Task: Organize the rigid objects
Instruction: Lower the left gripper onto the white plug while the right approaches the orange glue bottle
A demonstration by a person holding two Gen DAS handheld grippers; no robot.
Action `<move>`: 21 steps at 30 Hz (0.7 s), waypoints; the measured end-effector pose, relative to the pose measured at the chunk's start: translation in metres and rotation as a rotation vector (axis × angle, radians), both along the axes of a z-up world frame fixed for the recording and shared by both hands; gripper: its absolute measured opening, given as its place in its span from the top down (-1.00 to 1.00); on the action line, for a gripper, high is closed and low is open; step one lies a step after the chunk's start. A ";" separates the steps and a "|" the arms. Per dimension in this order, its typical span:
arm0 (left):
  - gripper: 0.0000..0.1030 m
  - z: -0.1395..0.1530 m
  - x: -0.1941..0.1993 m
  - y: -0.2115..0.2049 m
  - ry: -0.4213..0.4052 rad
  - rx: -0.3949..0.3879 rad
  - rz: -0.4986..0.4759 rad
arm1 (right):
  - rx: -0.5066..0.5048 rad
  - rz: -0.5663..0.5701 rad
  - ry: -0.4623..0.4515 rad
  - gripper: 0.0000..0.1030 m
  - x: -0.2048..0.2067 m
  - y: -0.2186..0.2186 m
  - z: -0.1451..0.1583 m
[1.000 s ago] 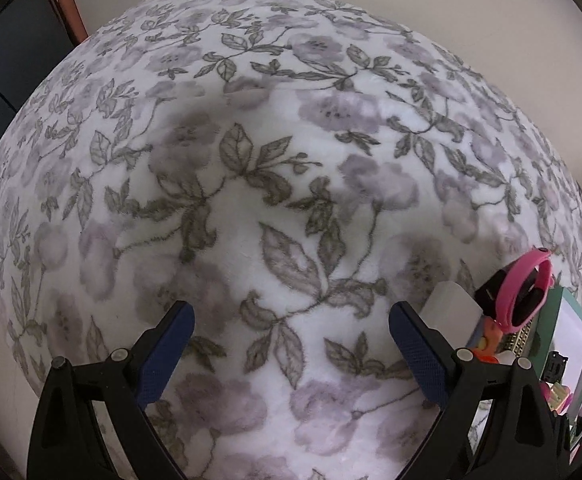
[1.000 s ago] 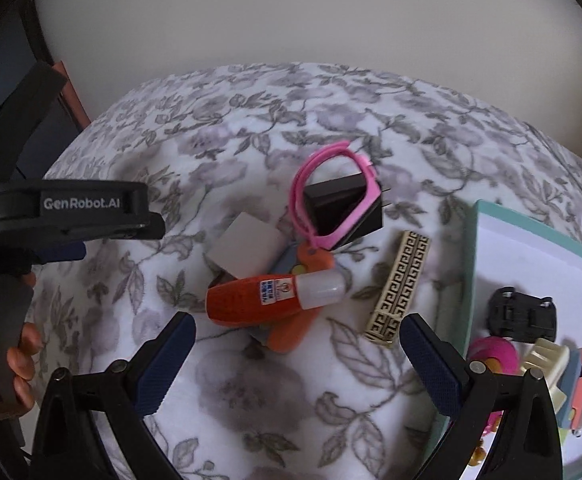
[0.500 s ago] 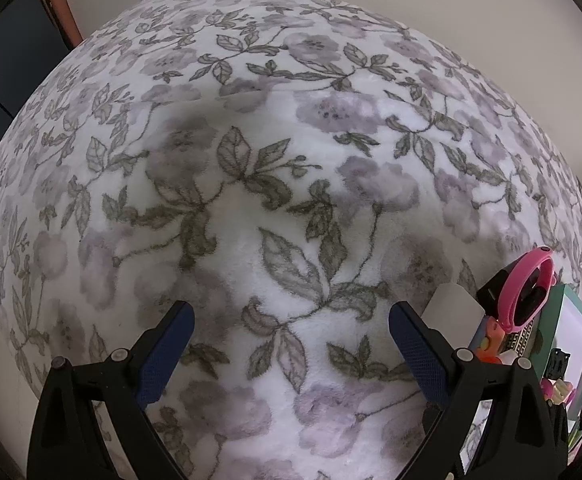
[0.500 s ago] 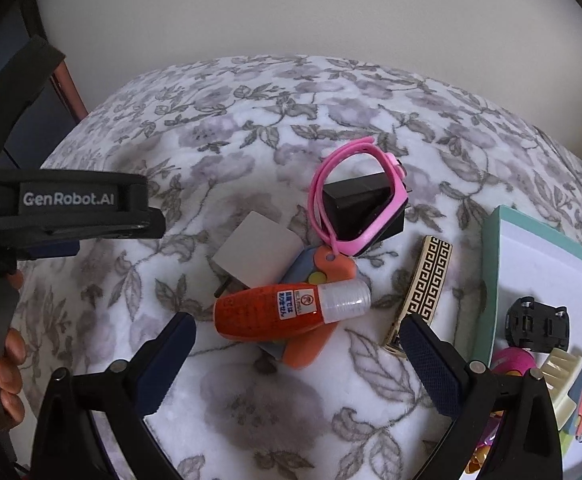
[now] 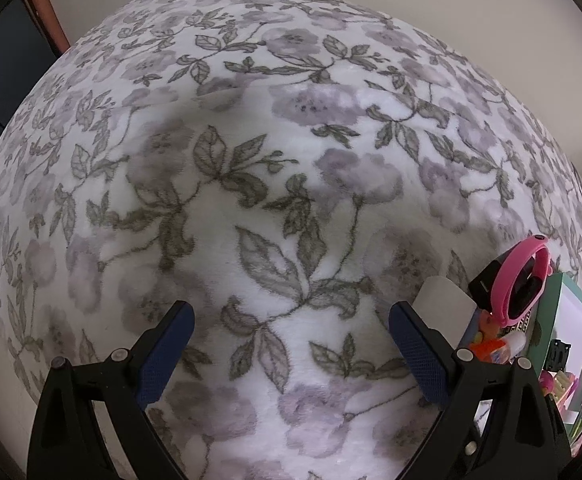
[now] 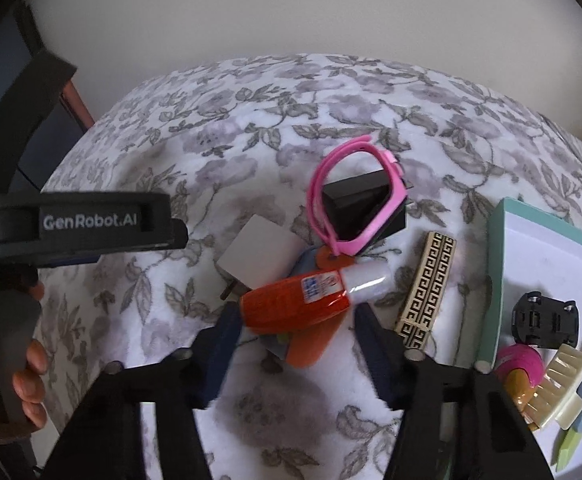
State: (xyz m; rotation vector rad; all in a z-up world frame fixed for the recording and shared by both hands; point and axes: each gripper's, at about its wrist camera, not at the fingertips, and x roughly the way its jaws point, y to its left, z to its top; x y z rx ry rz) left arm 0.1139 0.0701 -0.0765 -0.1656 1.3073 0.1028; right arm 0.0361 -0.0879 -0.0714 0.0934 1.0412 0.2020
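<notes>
My right claw (image 6: 295, 322) has just been closing, jaws now narrow w/ the orange bottle (image 6: 299, 304) between them. The left pad sits at the bottle's base; I can't tell if either pad actually presses on it. Bottle lies on its side on the floral blanket (image 6: 251, 128), white cap pointing right, on top of an orange-and-blue thing I can't make out. Just beyond it: a grey block (image 6: 257, 256) to the left, and a pink strap (image 6: 355, 196) looped round a black box (image 6: 365, 210). Gold patterned clip (image 6: 427, 288) lies right of the bottle. Far right, a green-edged tray (image 6: 495, 280) w/ small bits in it. My left claw (image 5: 291, 350) hovers wide apart over bare blanket, nothing between the jaws.
</notes>
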 end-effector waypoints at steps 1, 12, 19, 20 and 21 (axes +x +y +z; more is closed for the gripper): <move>-0.90 0.000 0.000 -0.001 -0.002 -0.002 -0.003 | 0.007 -0.008 0.005 -0.12 0.000 -0.003 0.000; -0.90 -0.002 0.006 -0.013 -0.002 -0.032 -0.031 | 0.063 -0.042 0.012 0.01 0.000 -0.023 0.001; -0.90 -0.003 0.010 -0.019 0.002 -0.076 -0.043 | 0.067 -0.055 0.027 0.11 0.002 -0.030 -0.004; -0.90 -0.003 0.010 -0.020 0.001 -0.080 -0.045 | 0.068 -0.050 0.025 0.11 0.001 -0.030 -0.004; -0.90 -0.004 0.011 -0.022 0.000 -0.084 -0.049 | 0.070 -0.049 0.024 0.11 0.001 -0.031 -0.004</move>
